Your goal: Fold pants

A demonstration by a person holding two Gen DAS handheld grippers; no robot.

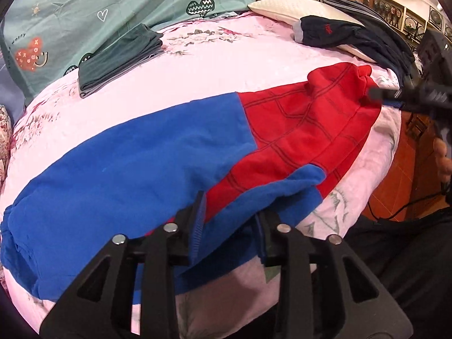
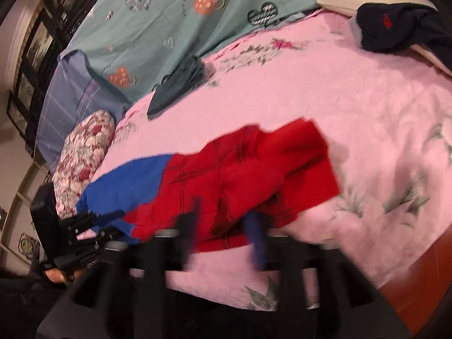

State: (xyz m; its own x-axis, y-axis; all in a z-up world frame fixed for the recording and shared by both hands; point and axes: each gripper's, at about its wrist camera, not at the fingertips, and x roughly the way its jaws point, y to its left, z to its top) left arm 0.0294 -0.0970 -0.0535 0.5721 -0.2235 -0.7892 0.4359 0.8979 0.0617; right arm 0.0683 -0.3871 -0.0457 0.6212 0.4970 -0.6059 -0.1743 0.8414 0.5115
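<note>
The red and blue pants [image 1: 175, 152] lie across the pink floral bedspread [image 1: 214, 65], blue legs to the left and red waist part to the right. My left gripper [image 1: 230, 223] is open, its fingers either side of a raised blue fold at the near edge. My right gripper [image 1: 380, 96] reaches in from the right at the red waistband. In the blurred right wrist view the right gripper [image 2: 226, 226] is open around the red cloth [image 2: 254, 169], and the left gripper [image 2: 93, 231] shows at the lower left on the blue part.
Folded dark green clothes [image 1: 118, 59] lie at the back left. A dark navy garment [image 1: 333, 32] rests on a cream pillow [image 1: 282, 7] at the back right. A teal patterned quilt [image 1: 113, 5] is behind. The bed's right edge drops to an orange floor [image 1: 406, 175].
</note>
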